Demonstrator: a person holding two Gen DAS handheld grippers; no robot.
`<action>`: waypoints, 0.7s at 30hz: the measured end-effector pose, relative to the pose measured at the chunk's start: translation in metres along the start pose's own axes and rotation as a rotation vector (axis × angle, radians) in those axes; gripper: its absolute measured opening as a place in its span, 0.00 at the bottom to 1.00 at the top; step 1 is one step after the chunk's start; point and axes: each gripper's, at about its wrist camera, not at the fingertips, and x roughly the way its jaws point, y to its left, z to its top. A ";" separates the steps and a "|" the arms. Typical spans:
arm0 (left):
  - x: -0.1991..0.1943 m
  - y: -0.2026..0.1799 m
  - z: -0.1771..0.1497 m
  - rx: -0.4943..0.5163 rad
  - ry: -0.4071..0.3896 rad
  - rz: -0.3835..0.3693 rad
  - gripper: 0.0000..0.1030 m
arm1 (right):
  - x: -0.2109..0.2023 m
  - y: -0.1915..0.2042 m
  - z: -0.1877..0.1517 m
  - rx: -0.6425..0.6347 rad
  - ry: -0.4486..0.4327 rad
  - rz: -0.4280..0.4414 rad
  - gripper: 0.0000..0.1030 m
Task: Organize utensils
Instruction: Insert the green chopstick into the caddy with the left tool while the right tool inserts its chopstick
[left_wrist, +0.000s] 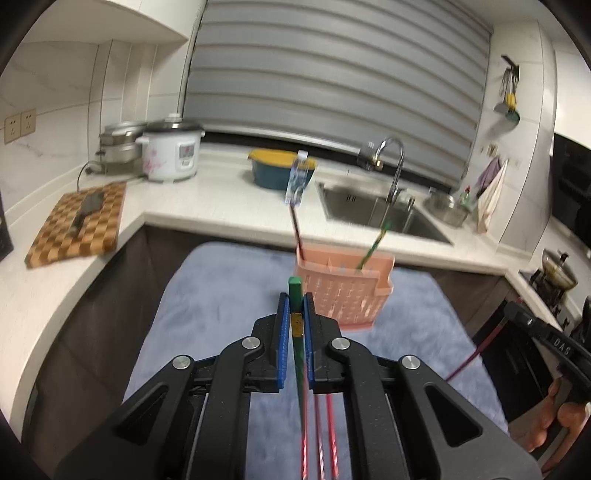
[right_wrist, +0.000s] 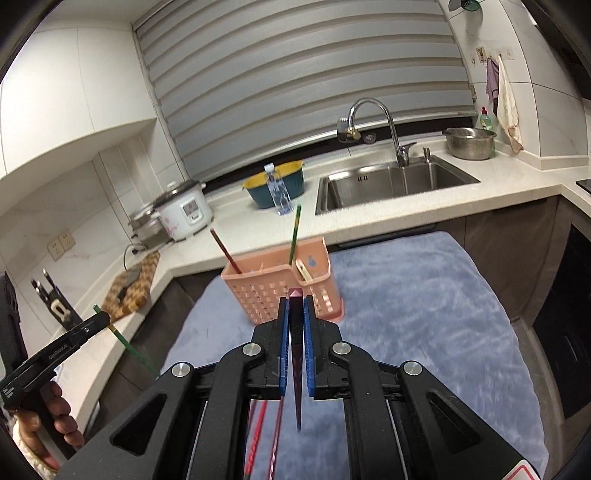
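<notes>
Your left hand-held gripper (left_wrist: 295, 301) is clamped on a green chopstick (left_wrist: 295, 291), whose square end pokes out past the blue pads. Your right hand-held gripper (right_wrist: 296, 302) pinches a dark red chopstick (right_wrist: 296, 332) the same way. Both are held above the blue cloth (right_wrist: 424, 314). Just ahead on that cloth stands the pink basket (right_wrist: 273, 291), with one red and one green chopstick already leaning in it. More red chopsticks (left_wrist: 327, 435) lie on the cloth below. Behind it runs the white surface (left_wrist: 207, 206) with the sink (right_wrist: 399, 184).

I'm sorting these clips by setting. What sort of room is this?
A home kitchen, most likely: a stainless steel sink with a curved chrome tap, and a white electric rice cooker on the pale worktop.
</notes>
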 end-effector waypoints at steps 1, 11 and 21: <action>0.001 -0.002 0.008 -0.001 -0.013 -0.007 0.07 | 0.002 0.001 0.007 0.005 -0.011 0.010 0.07; 0.019 -0.023 0.092 -0.004 -0.174 -0.030 0.07 | 0.030 0.016 0.078 0.050 -0.134 0.097 0.07; 0.068 -0.035 0.145 0.021 -0.282 -0.022 0.07 | 0.076 0.024 0.136 0.067 -0.266 0.100 0.07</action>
